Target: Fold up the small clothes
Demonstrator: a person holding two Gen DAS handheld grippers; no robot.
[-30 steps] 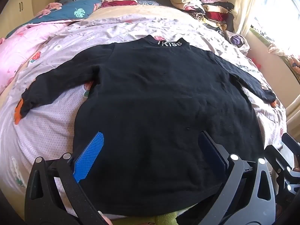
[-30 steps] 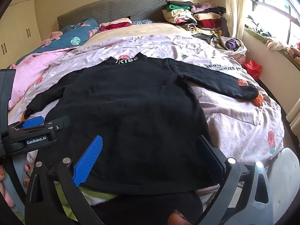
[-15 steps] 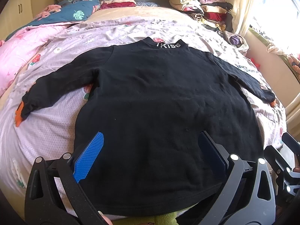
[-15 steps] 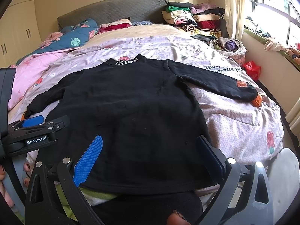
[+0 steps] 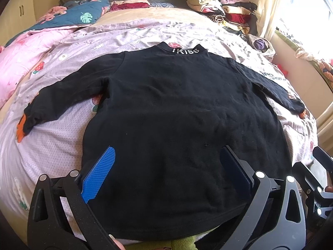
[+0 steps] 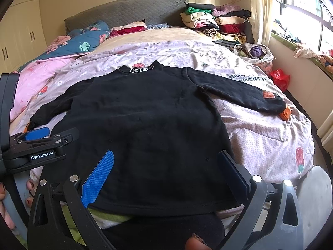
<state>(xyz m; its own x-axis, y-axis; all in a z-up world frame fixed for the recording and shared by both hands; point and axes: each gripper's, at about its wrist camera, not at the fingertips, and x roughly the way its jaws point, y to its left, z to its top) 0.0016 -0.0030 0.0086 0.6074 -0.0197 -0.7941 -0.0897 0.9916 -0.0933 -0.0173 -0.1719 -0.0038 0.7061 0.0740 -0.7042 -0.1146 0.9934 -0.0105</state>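
A small black long-sleeved sweater (image 5: 177, 120) lies flat on the bed, collar away from me, both sleeves spread out; it also shows in the right wrist view (image 6: 149, 125). Its cuffs are orange (image 5: 20, 129) (image 6: 284, 113). My left gripper (image 5: 166, 164) is open and empty, held above the hem. My right gripper (image 6: 164, 166) is open and empty, above the hem's right part. The left gripper's body (image 6: 39, 145) shows at the left of the right wrist view.
The bed has a lilac strawberry-print cover (image 5: 52, 145). A pink quilt (image 5: 25, 58) and a blue leaf-print quilt (image 6: 83, 39) lie at the left. Stacks of folded clothes (image 6: 210, 20) sit by the headboard. A window and curtain are at the right.
Both views have shifted slightly; the sweater sits a little lower in frame. Both grippers stay open and the sweater has not moved.
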